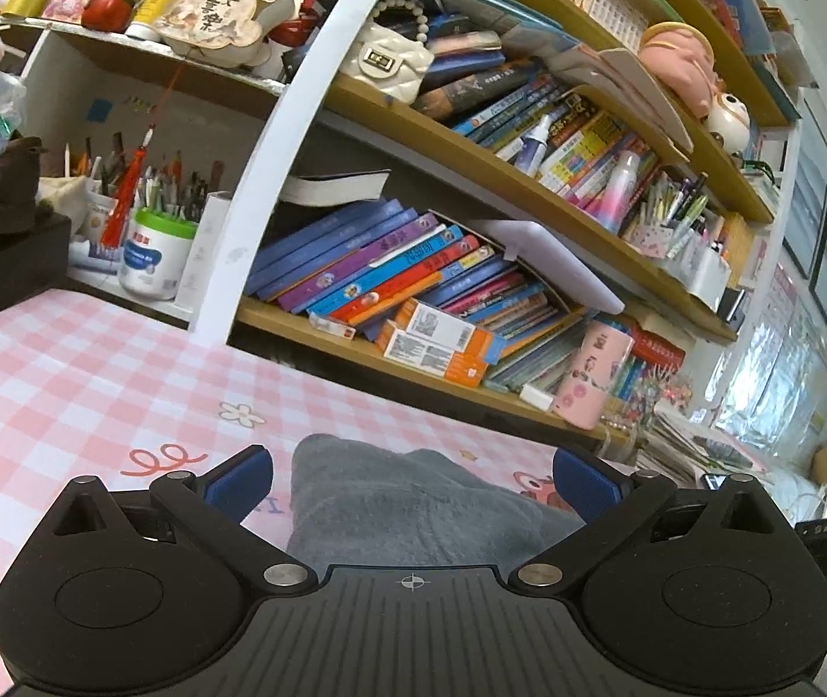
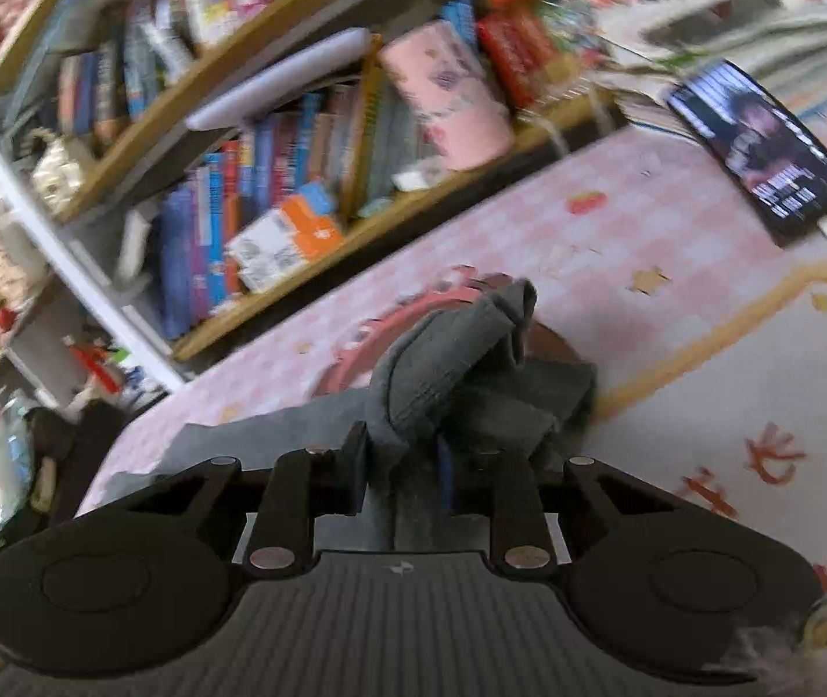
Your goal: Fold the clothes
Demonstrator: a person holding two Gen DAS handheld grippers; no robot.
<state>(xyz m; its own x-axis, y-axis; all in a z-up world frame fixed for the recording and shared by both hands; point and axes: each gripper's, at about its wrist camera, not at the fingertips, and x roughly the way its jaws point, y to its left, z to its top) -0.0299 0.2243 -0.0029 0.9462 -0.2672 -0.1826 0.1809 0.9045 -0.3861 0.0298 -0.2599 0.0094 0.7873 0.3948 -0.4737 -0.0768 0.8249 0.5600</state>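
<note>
Fold barely begun — my right gripper (image 2: 413, 453) clamps the bunched grey cloth (image 2: 460, 360); left gripper (image 1: 412, 485) fingers apart (idle) over the table (image 1: 65, 383).

The left gripper (image 1: 412, 485) is held almost level with its jaws standing wide apart and pressing on nothing, while the right gripper (image 2: 407, 453) points downward and its jaws are pinched tight on a bunch of grey cloth (image 2: 460, 360).

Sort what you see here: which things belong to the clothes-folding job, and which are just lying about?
Job: grey cloth, pinched in right gripper; left gripper, open over it; pink checked table cover.
Lying about: phone, books, pen pot, white handbag.
</note>
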